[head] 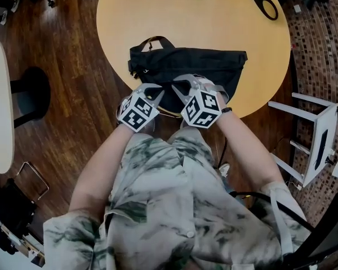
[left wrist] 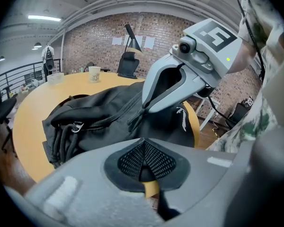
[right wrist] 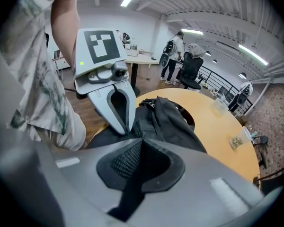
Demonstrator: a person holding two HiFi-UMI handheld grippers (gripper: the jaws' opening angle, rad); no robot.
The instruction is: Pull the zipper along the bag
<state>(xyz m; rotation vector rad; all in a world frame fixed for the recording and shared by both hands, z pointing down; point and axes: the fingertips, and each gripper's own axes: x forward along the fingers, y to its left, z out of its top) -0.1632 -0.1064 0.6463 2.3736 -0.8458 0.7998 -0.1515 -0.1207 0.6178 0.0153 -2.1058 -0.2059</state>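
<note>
Black fabric bag (head: 187, 71) lies at the near edge of your round wooden counter (head: 231, 21). Your left gripper (left wrist: 143, 146) has its fingers pinched together on the bag's near rim. Just beside it, your right gripper (right wrist: 140, 145) has its fingers clamped on the zipper pull (left wrist: 143, 111).

The person wears a white, green-leafed short-sleeved shirt (head: 174, 207); the grey left gripper (left wrist: 143, 143) and right gripper (right wrist: 141, 143) carry black-and-white marker cubes (head: 201, 108).
</note>
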